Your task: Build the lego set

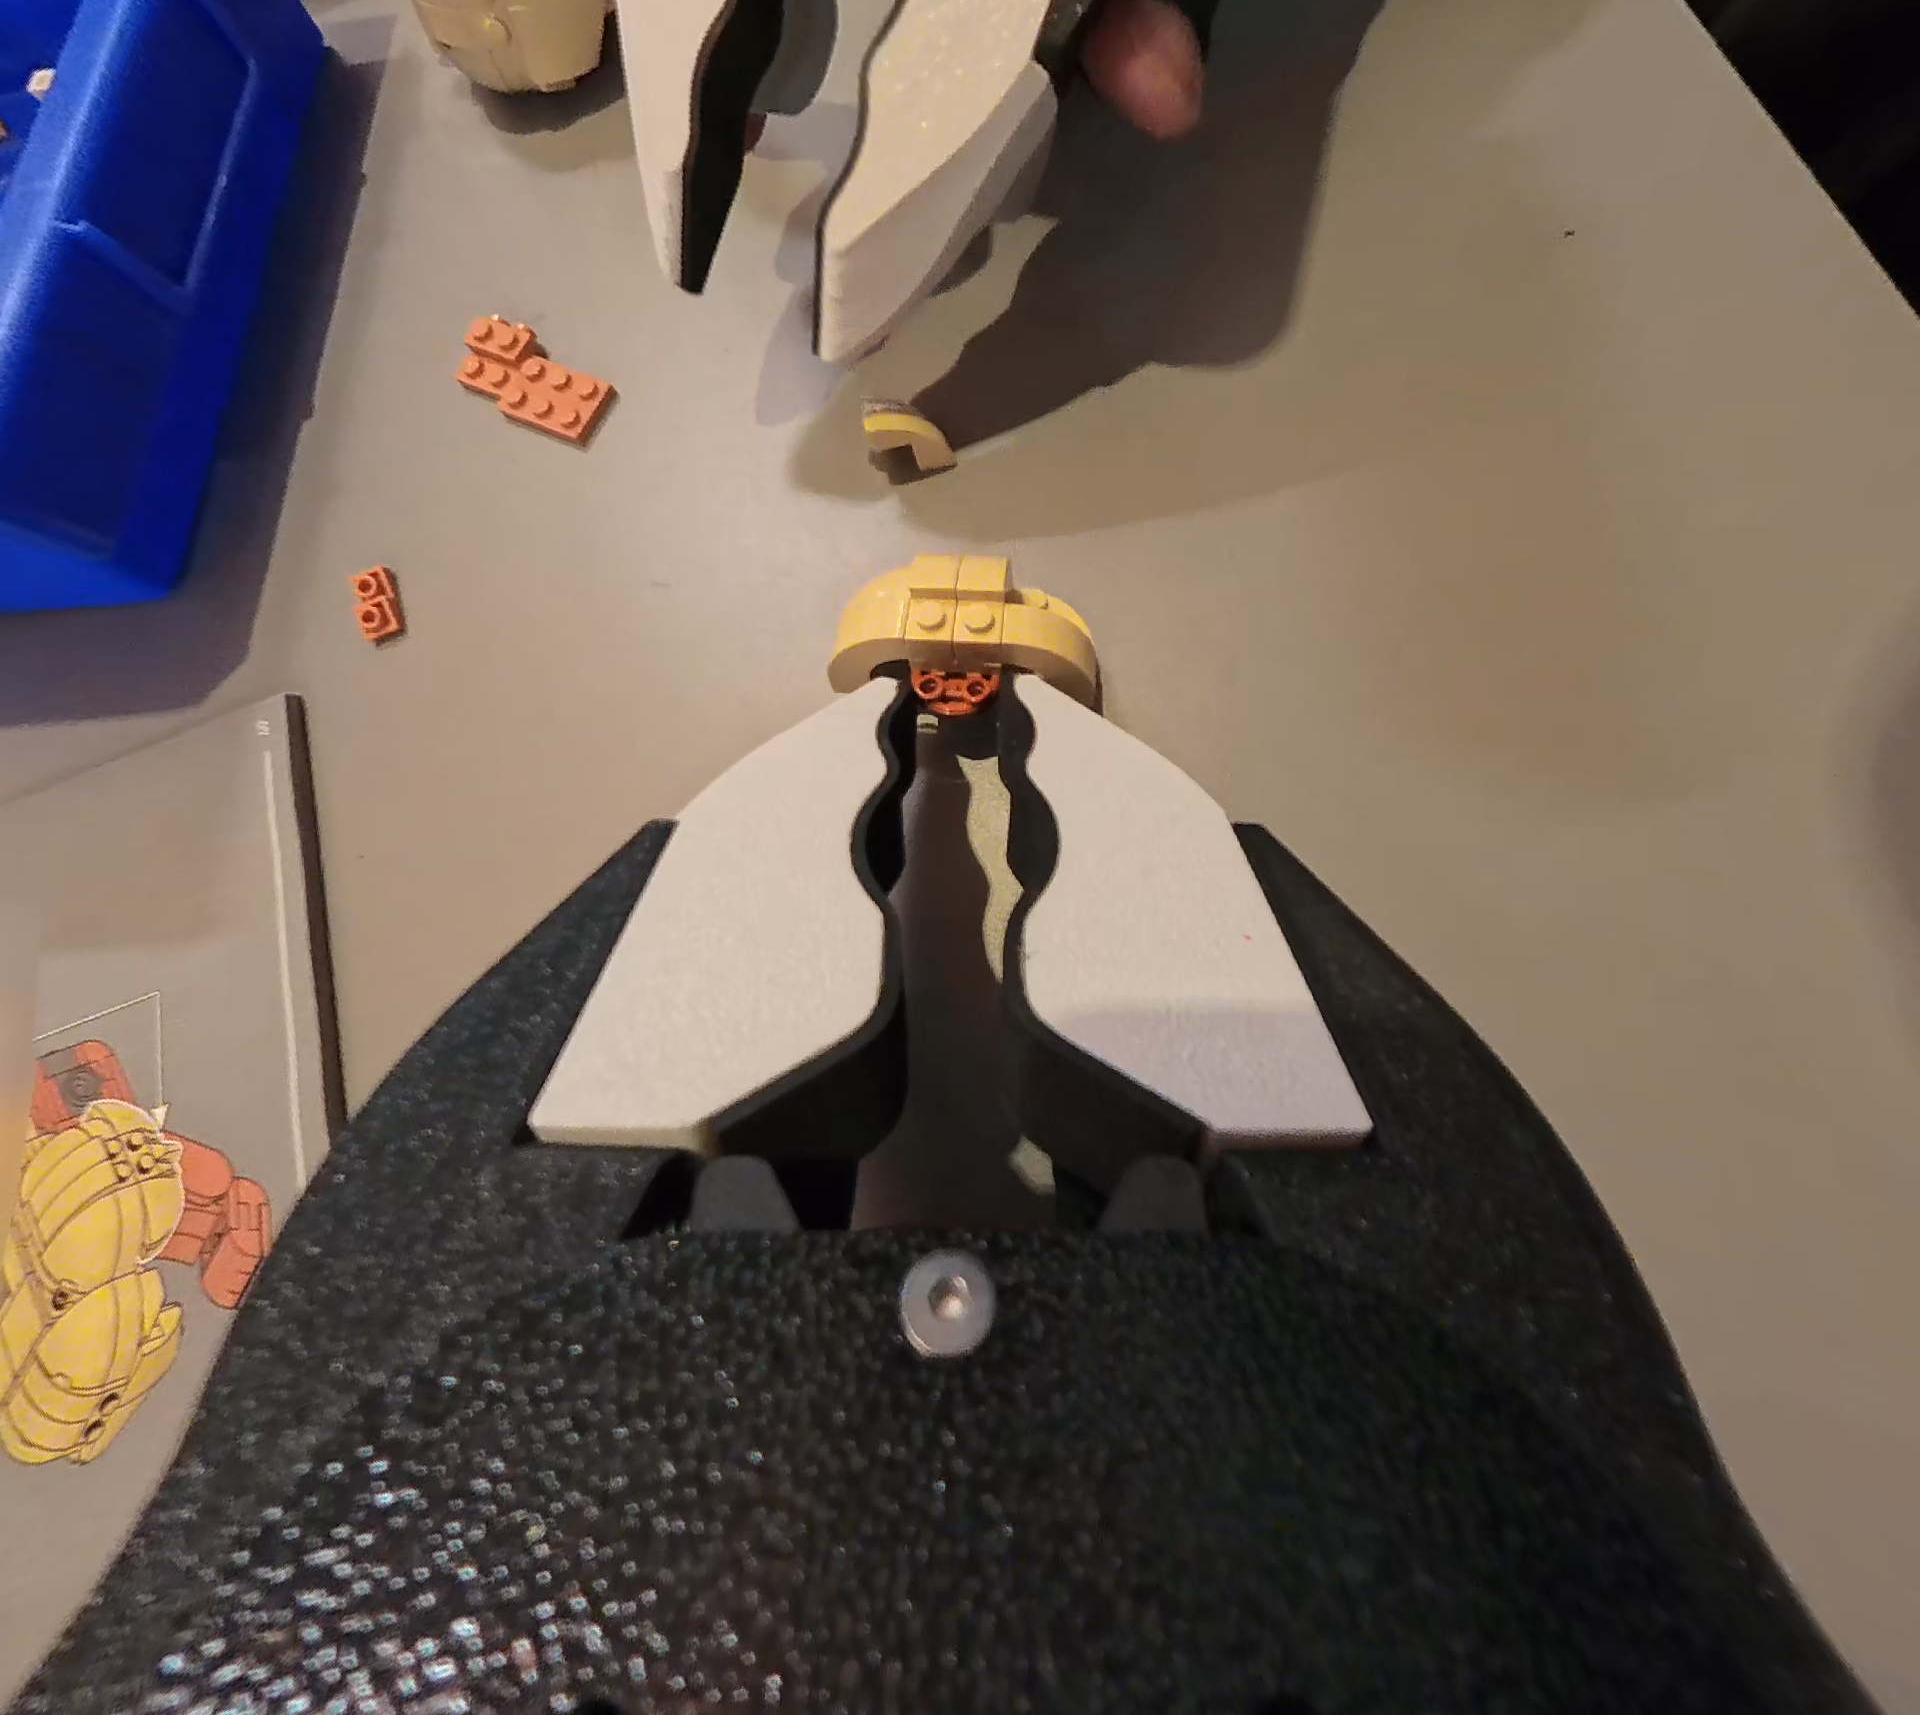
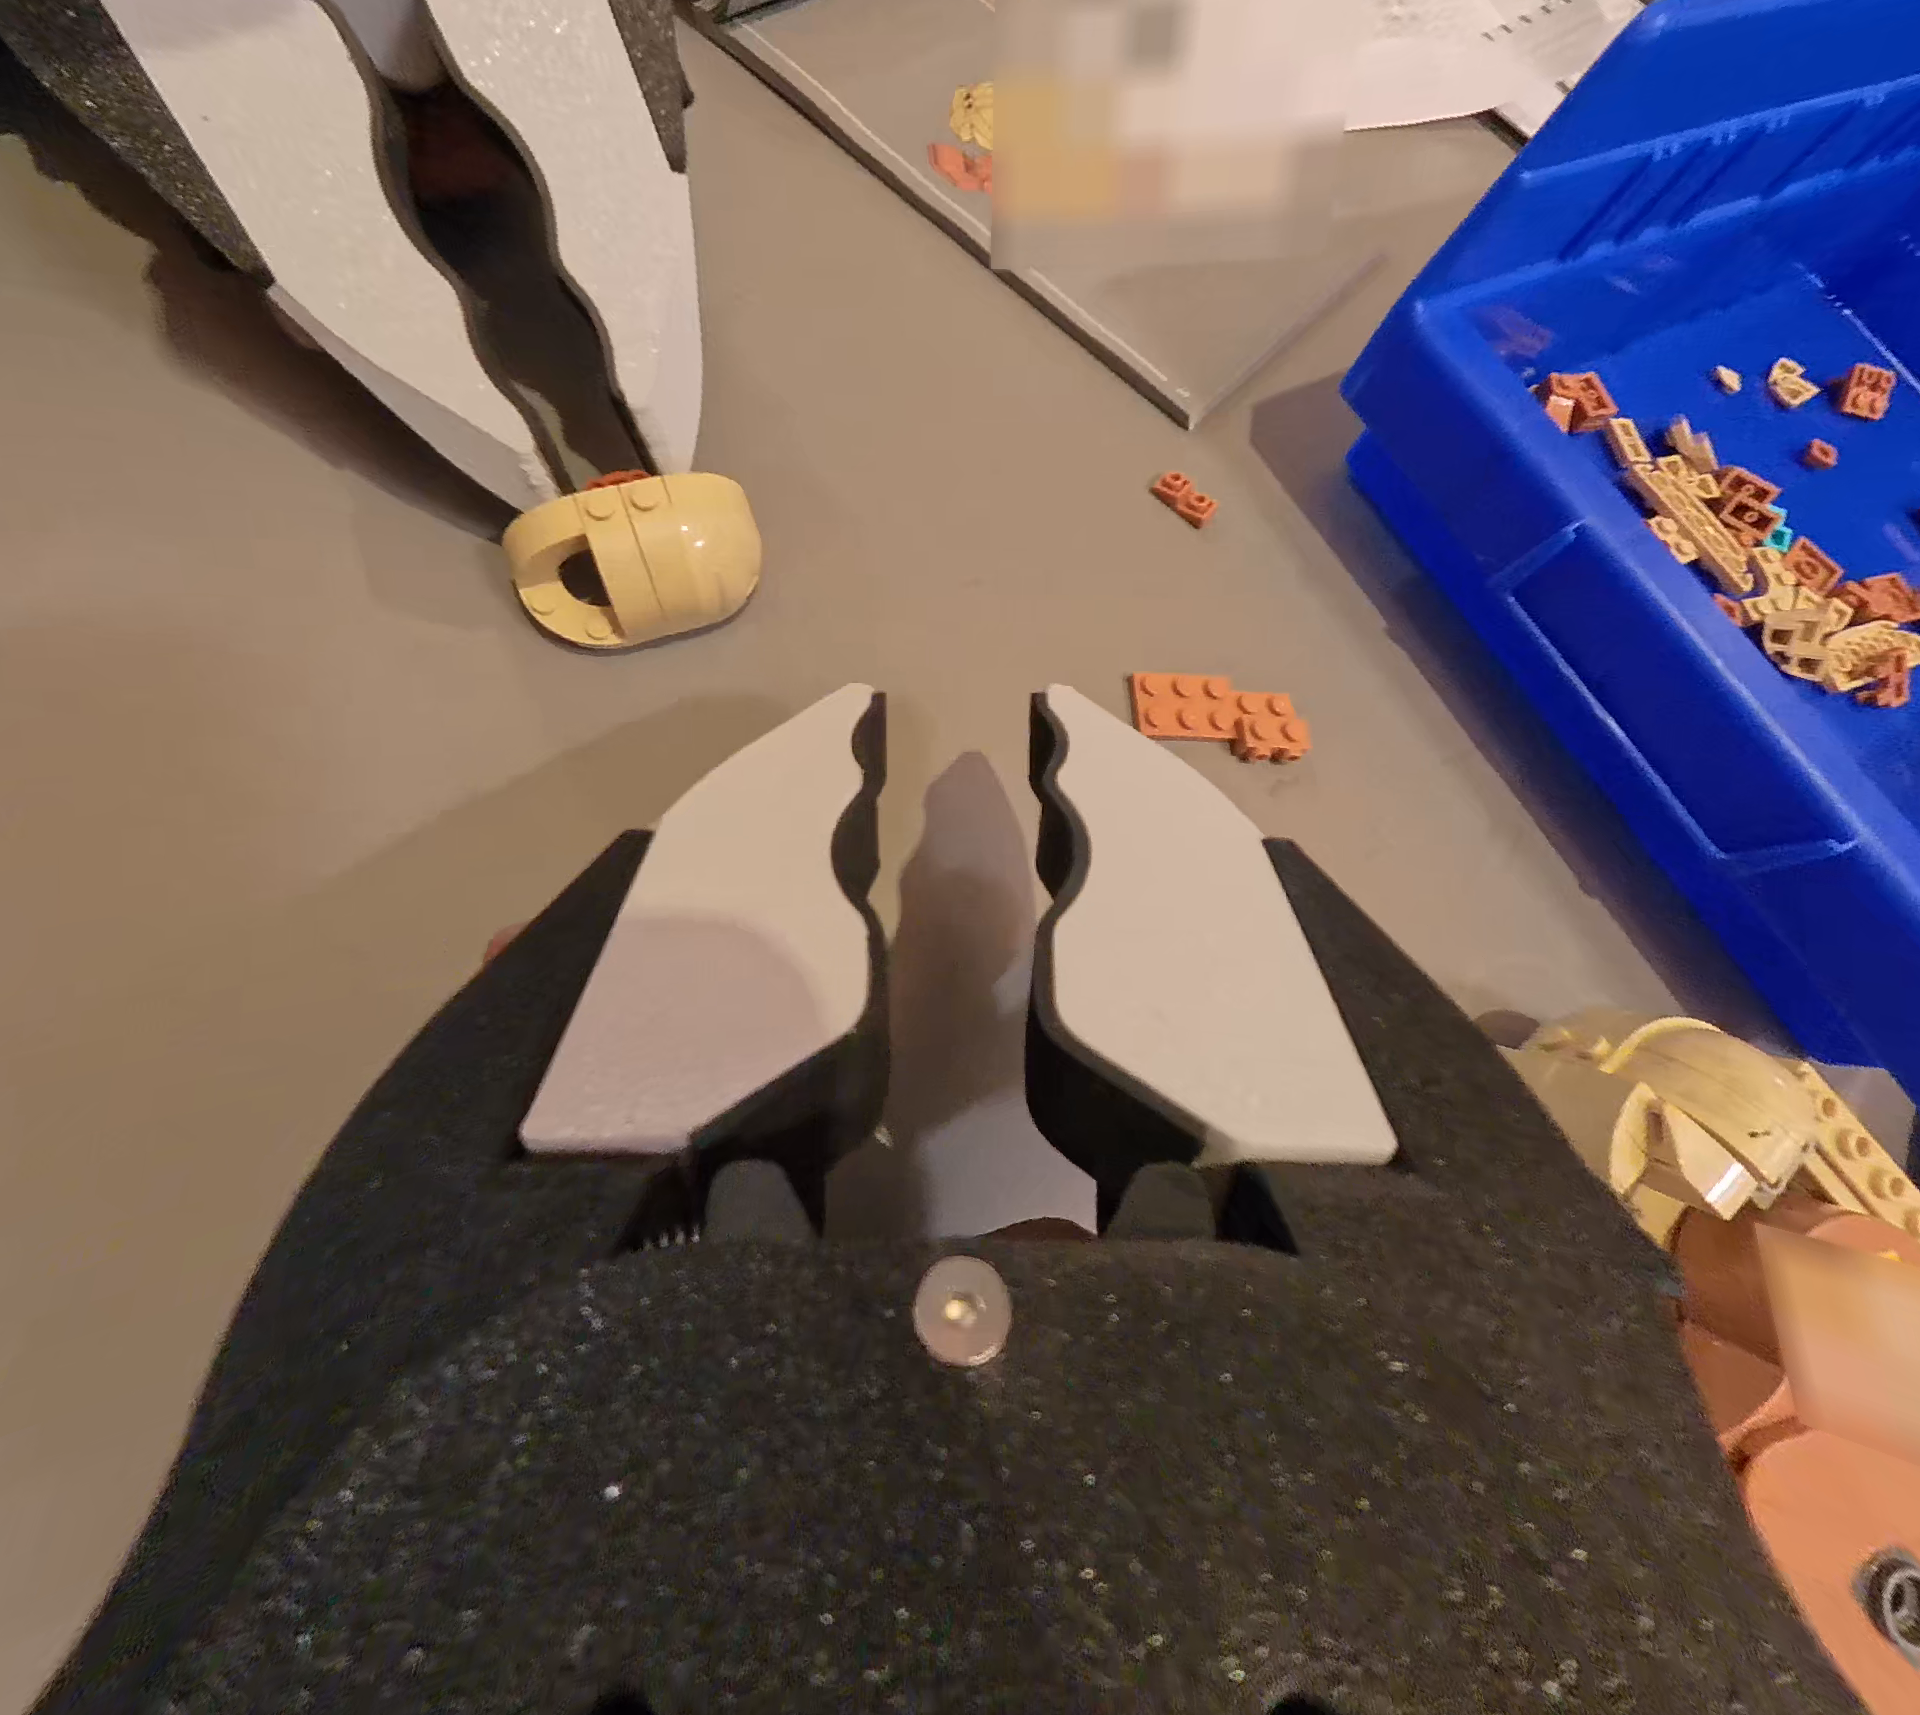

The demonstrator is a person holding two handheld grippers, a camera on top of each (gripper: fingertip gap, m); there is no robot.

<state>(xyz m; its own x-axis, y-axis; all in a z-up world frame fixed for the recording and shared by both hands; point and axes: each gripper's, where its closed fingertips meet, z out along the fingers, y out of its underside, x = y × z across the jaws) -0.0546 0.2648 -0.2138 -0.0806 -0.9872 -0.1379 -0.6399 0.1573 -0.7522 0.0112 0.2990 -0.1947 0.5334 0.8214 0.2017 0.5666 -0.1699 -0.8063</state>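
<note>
My left gripper [image 1: 956, 704] is shut on a tan rounded sub-assembly [image 1: 961, 621] by the orange round piece under it, low over the grey table. The right wrist view shows the same sub-assembly [image 2: 634, 559] resting at the left gripper's tips [image 2: 608, 476]. My right gripper [image 2: 958, 709] is open and empty just above the table, a short way from the sub-assembly. In the left wrist view the right gripper [image 1: 769, 320] hangs over a small tan curved piece [image 1: 906, 444] lying on the table.
Joined orange plates [image 2: 1216, 715] and a small orange plate [image 2: 1184, 498] lie loose. A blue bin [image 2: 1558, 730] holds several tan and orange pieces. The open instruction booklet [image 2: 1195, 335] lies behind. A larger tan and brown model [image 2: 1704, 1135] stands beside my right gripper. Tip to tip, the grippers are about 8 centimetres apart.
</note>
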